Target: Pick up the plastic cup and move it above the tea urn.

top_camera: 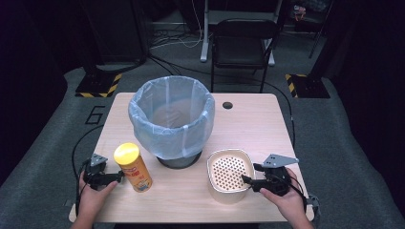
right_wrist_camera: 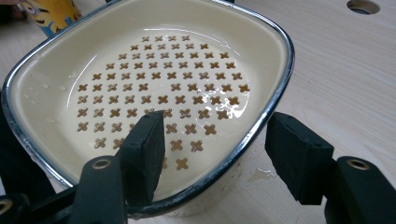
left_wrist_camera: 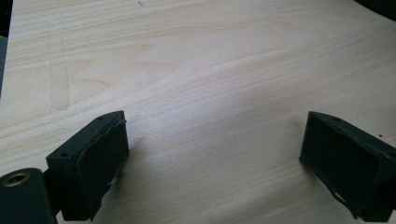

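A cream bowl (top_camera: 229,174) with a perforated strainer floor and a metal rim sits at the front right of the table (top_camera: 267,124). My right gripper (top_camera: 250,174) reaches it from the right. In the right gripper view the bowl (right_wrist_camera: 163,70) is wet, and my right gripper (right_wrist_camera: 217,149) straddles its near rim, one pad inside and one outside, with gaps showing on both sides. A yellow chips can (top_camera: 133,167) stands at the front left. My left gripper (top_camera: 117,177) lies just left of it, open; in its own view the left gripper (left_wrist_camera: 212,158) has bare wood between the jaws.
A bin lined with a pale blue bag (top_camera: 172,119) stands mid-table behind the can and bowl. A cable hole (top_camera: 227,105) is at the back. A black chair (top_camera: 243,43) stands beyond the table. The can (right_wrist_camera: 51,14) peeks past the bowl's far corner.
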The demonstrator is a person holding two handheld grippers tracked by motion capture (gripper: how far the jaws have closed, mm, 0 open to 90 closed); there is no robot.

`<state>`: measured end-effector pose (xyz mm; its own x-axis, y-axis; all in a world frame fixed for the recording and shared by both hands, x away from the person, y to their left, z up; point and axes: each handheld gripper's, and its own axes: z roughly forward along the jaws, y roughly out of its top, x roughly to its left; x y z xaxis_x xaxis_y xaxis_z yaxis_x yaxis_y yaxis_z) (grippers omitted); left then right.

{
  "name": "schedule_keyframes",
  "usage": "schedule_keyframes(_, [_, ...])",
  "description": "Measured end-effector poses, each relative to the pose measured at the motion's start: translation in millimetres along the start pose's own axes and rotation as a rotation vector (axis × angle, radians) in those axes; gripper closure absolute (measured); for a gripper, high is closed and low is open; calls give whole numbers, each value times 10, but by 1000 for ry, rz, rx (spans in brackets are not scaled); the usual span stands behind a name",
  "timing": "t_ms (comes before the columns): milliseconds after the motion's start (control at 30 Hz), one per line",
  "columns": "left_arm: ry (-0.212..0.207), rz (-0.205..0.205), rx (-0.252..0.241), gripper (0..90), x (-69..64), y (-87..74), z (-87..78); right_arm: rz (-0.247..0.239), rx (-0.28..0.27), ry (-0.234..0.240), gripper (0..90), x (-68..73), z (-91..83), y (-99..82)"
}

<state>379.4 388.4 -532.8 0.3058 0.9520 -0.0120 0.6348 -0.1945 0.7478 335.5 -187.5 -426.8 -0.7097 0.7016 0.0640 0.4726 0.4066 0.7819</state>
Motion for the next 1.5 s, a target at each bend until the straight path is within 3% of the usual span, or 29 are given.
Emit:
schedule_keyframes(67, [0,0,0,73,0,0,0,10,-9,3,343,14,-40,-4])
schedule_keyframes(167, [0,0,0,73,0,0,0,29,-62,-29,293,8,-155,26])
schedule_keyframes(333, [0,0,0,73,0,0,0,45,-124,-128,219,-115,-325,36])
schedule_keyframes(533, [0,0,0,73,0,0,0,74,-89,-239,142,-305,-330,-112])
schedule_keyframes(700, [0,0,0,73,0,0,0,101,-60,-274,141,-382,-275,-277])
schedule_keyframes(900, [0,0,0,74,0,0,0,140,-40,-285,141,-415,-173,-451])
schedule_keyframes(1200, [0,0,0,73,0,0,0,143,5,-296,150,-445,-14,-616])
schedule_keyframes(1400, [0,0,0,73,0,0,0,143,20,-287,249,-461,40,-662])
schedule_keyframes(1500, [1,0,0,73,0,0,0,152,1,-283,268,-476,28,-668])
